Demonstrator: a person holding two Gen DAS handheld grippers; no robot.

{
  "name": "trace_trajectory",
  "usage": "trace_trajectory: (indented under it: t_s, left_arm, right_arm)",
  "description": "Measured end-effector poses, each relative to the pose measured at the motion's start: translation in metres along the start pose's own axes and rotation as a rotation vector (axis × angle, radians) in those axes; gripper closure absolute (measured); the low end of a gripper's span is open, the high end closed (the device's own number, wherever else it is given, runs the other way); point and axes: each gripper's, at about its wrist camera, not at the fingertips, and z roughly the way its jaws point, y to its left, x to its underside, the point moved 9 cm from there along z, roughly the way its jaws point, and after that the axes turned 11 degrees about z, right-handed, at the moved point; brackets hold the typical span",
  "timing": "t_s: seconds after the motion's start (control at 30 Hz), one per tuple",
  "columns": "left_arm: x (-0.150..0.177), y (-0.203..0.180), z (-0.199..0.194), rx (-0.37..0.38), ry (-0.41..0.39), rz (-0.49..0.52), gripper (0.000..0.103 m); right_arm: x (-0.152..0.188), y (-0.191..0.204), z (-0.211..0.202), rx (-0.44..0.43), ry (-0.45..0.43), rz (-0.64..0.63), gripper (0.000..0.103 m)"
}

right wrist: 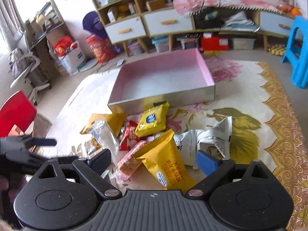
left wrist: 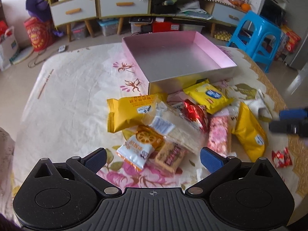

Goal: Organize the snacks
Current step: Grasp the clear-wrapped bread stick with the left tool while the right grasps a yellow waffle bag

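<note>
A pile of snack packets lies on the floral cloth in front of an empty pink box (left wrist: 173, 57), also in the right wrist view (right wrist: 161, 77). My left gripper (left wrist: 153, 160) is open, hovering over a white cracker packet (left wrist: 134, 152) and a small biscuit pack (left wrist: 170, 158). Orange-yellow packets (left wrist: 130, 113) (left wrist: 210, 95), a red packet (left wrist: 194, 113) and a pink one (left wrist: 218, 136) lie beyond. My right gripper (right wrist: 154, 162) is open above a large yellow packet (right wrist: 165, 161); it also shows at the right edge of the left wrist view (left wrist: 290, 119).
The table's cloth has a gold-patterned border (right wrist: 284, 134). A blue plastic stool (left wrist: 256, 38) stands right of the table, a red chair (right wrist: 15, 111) to its left. Cabinets with drawers (left wrist: 96, 5) and storage bins line the far wall. A small red wrapper (left wrist: 282, 156) lies apart.
</note>
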Motion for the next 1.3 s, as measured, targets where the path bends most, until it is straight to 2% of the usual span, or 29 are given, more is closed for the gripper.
trace_trajectory:
  t_s: [0.13, 0.27, 0.4, 0.67, 0.83, 0.97, 1.07, 1.13, 1.2, 1.27, 1.3]
  left_arm:
    - [-0.003, 0.005, 0.011, 0.104, -0.048, -0.09, 0.002]
    - [-0.002, 0.005, 0.023, 0.231, -0.114, -0.195, 0.003]
    - [0.0, 0.0, 0.04, 0.35, -0.086, -0.268, 0.013]
    - [-0.01, -0.005, 0.057, 0.356, -0.114, -0.271, 0.037]
    - [-0.011, 0.0, 0.065, 0.344, -0.127, -0.303, 0.054]
    - [-0.011, 0.005, 0.068, 0.334, -0.143, -0.324, 0.061]
    - [-0.012, 0.008, 0.068, 0.341, -0.156, -0.348, 0.067]
    - [-0.012, 0.01, 0.067, 0.345, -0.162, -0.357, 0.072]
    - [-0.012, 0.011, 0.066, 0.346, -0.169, -0.364, 0.075]
    - [-0.013, 0.012, 0.064, 0.353, -0.177, -0.372, 0.079]
    - [-0.013, 0.013, 0.063, 0.358, -0.182, -0.377, 0.081]
  right_arm:
    - [0.008, -0.002, 0.014, 0.001, 0.055, -0.013, 0.017]
    - [0.016, -0.011, 0.023, 0.013, 0.043, -0.003, 0.021]
    - [0.025, -0.016, 0.029, -0.017, 0.061, 0.024, 0.023]
    - [0.027, -0.019, 0.045, 0.023, 0.08, 0.006, 0.025]
    - [0.029, -0.021, 0.054, 0.063, 0.095, -0.018, 0.031]
    - [0.033, -0.021, 0.06, 0.084, 0.106, -0.041, 0.036]
    - [0.035, -0.02, 0.062, 0.093, 0.109, -0.057, 0.041]
    - [0.036, -0.021, 0.062, 0.102, 0.11, -0.064, 0.049]
    - [0.036, -0.022, 0.063, 0.11, 0.11, -0.067, 0.052]
    - [0.036, -0.022, 0.062, 0.112, 0.104, -0.07, 0.058]
    - [0.036, -0.022, 0.062, 0.111, 0.103, -0.073, 0.065]
